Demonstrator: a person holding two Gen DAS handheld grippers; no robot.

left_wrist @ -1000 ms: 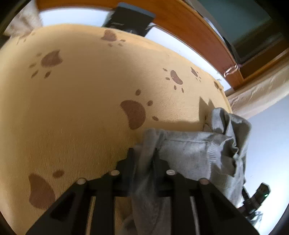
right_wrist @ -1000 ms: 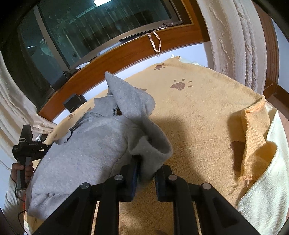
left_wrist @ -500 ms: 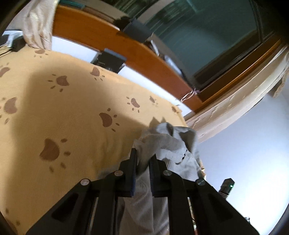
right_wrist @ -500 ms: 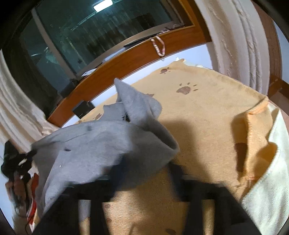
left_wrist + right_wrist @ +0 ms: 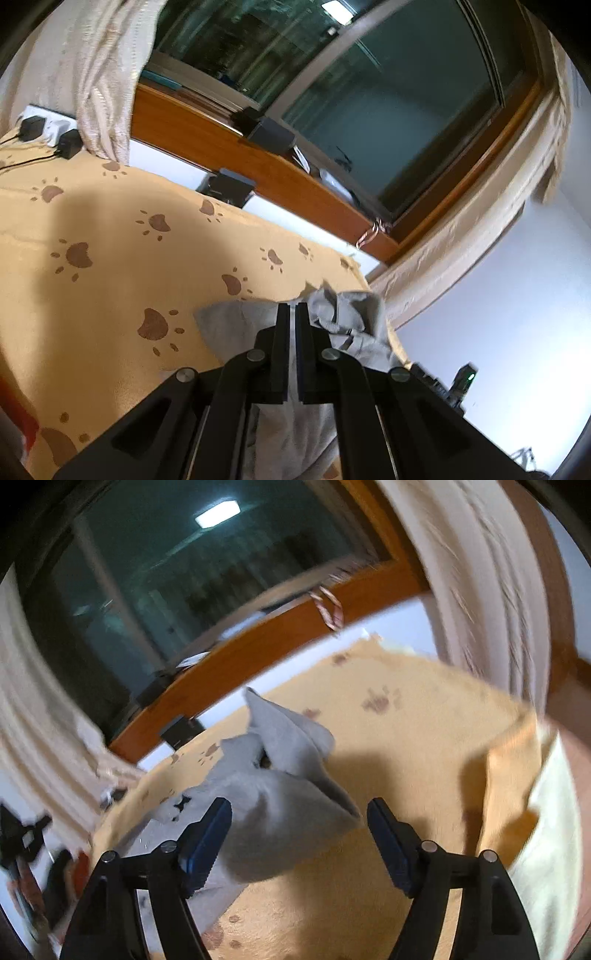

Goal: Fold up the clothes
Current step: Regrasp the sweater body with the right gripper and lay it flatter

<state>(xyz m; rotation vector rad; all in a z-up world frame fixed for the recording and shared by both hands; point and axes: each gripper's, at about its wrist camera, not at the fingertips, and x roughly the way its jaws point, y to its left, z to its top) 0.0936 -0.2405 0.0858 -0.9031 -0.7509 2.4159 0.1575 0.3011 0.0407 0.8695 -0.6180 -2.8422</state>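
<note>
Since a second ago the right gripper (image 5: 299, 812) has let go of the grey garment (image 5: 280, 812); its jaws are now spreading wide, still opening, with the loose cloth sagging between them but not pressed by either pad. The left gripper (image 5: 291, 314) has been lifting its end and is now pressing its jaws together on a thin strip of the garment (image 5: 332, 314) low in the centre of its frame. The garment is lying bunched on the paw-print blanket (image 5: 406, 746), running from lower left towards the centre of the right view, with its peak pointing up at the window sill (image 5: 236, 664). The freed fold is lying directly ahead of the right jaws, so that hand looks nearer for re-gripping.
</note>
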